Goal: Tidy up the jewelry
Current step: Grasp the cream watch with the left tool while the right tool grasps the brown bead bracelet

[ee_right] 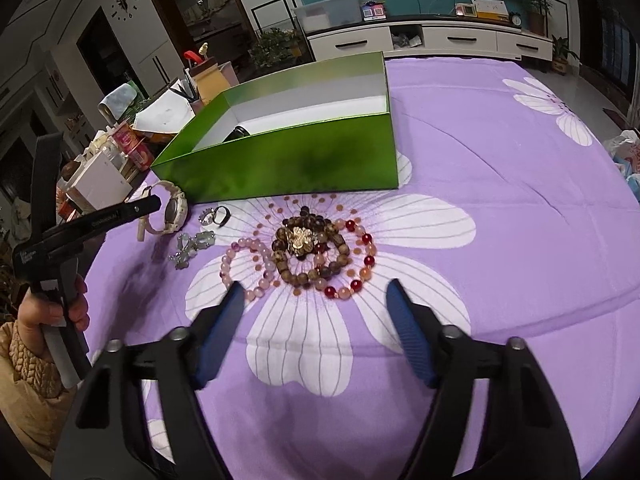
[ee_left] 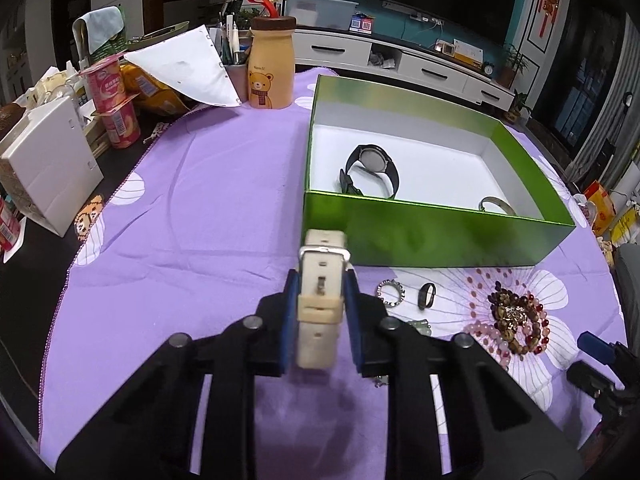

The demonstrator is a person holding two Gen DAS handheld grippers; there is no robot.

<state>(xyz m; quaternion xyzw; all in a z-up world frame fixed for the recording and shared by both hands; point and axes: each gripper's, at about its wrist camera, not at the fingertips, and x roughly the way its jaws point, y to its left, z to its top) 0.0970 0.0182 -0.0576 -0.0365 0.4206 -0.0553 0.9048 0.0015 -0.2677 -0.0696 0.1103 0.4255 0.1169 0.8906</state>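
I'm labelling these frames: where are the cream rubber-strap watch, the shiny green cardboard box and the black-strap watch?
cream rubber-strap watch (ee_left: 321,280): left wrist view, strap near buckle.
shiny green cardboard box (ee_left: 420,236): left wrist view, near outer wall.
black-strap watch (ee_left: 373,160): left wrist view, dial face.

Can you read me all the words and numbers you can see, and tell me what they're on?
None can be read for sure.
Bear bottle: tiny print above the bear, too small.
Pink snack cups: blurred writing.
Left gripper arm: white print, blurred.
Wall clock: no readable numbers.
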